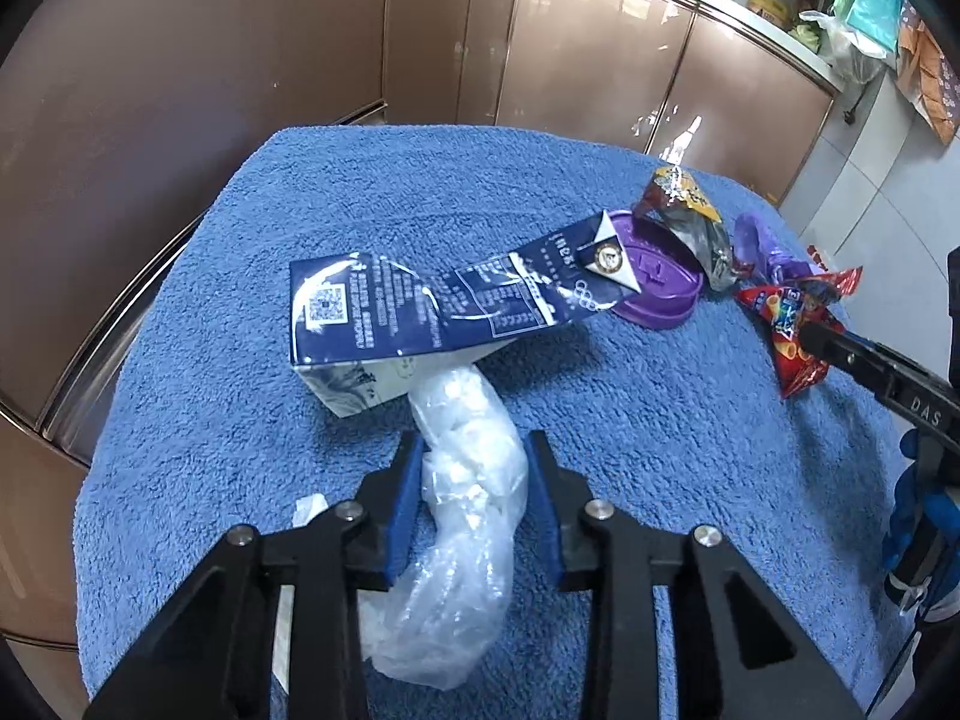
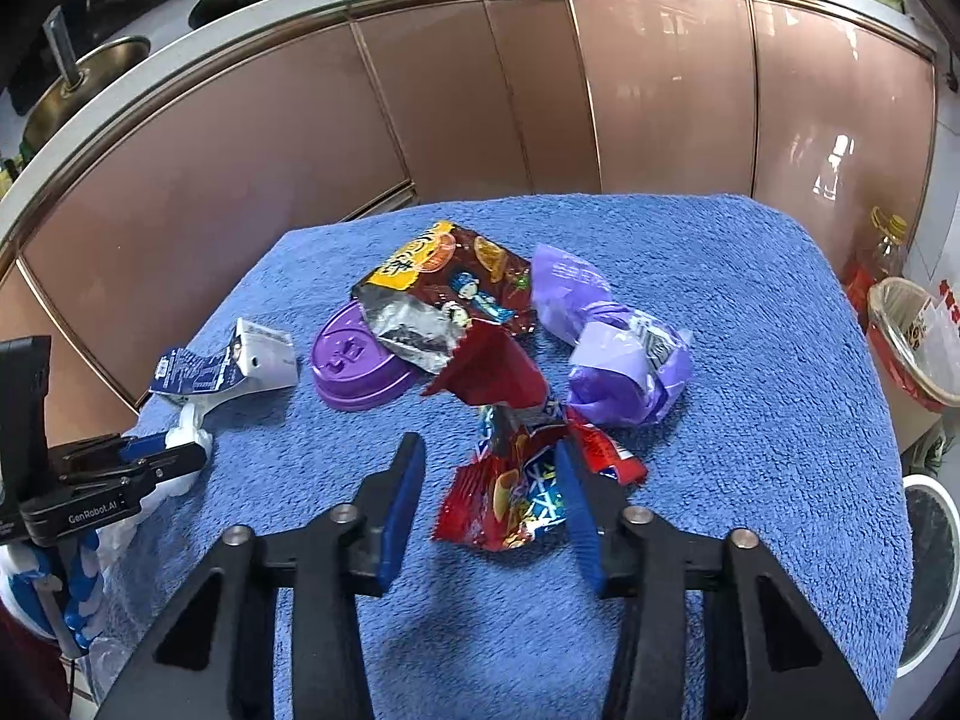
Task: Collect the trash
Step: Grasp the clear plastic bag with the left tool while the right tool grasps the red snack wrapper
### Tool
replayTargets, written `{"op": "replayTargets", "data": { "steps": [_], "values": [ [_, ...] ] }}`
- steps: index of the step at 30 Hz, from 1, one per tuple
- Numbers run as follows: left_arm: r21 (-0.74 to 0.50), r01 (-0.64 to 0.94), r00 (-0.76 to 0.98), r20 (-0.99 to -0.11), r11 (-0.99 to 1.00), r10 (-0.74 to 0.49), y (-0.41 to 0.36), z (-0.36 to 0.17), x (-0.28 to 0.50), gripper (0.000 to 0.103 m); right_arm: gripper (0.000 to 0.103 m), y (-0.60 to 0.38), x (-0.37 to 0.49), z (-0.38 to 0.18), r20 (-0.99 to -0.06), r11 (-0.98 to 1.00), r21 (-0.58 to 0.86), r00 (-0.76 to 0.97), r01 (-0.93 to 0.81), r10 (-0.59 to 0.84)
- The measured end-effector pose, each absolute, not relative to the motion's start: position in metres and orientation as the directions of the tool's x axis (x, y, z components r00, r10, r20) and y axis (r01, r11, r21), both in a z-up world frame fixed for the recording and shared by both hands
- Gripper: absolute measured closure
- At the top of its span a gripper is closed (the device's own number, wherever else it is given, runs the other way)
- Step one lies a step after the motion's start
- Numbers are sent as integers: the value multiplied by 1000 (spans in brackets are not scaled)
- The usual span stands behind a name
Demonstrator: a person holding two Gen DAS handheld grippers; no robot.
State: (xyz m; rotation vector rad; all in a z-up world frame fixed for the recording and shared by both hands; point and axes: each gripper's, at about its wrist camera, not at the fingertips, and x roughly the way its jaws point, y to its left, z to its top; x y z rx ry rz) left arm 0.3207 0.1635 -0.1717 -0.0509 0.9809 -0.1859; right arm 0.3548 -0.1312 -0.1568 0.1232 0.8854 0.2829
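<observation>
The clear plastic bag (image 1: 465,480) lay twisted on the blue towel (image 1: 630,420) covering the bench, between the fingers (image 1: 403,492) of the left gripper (image 1: 474,450), which pinched it lightly at mid-length. It was judged light, limp and slippery; a grip at the bunched waist suited it. The right gripper (image 2: 489,468) straddled the red snack wrapper (image 2: 510,492): one finger touched it, the other stood clear, so no grasp. The foil was judged crinkly and springy. Only the right wrist view showed the lined waste bin (image 2: 918,336) beside the bench; only the left showed the blue carton's (image 1: 384,312) printed face.
</observation>
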Motion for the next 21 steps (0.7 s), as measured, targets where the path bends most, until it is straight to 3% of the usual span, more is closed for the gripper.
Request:
{"op": "replayTargets", "data": {
  "steps": [2,4,13,21],
  "values": [
    [-124,136,548,-817,983,-179,163,-171,320,73,78,-134,355,-157,-743,955,224,601,-192,295],
    [-124,137,556,-812,983,-180,162,-168,318,74,83,-138,354,-158,-742,952,235,597,-195,305],
    [-144,146,578,-790,979,-203,161,-154,304,74,93,-148,334,-152,-729,939,260,592,-227,345],
    [-160,163,593,-773,974,-226,153,-139,282,74,95,-156,302,-143,-721,933,265,592,-244,359]
  ]
}}
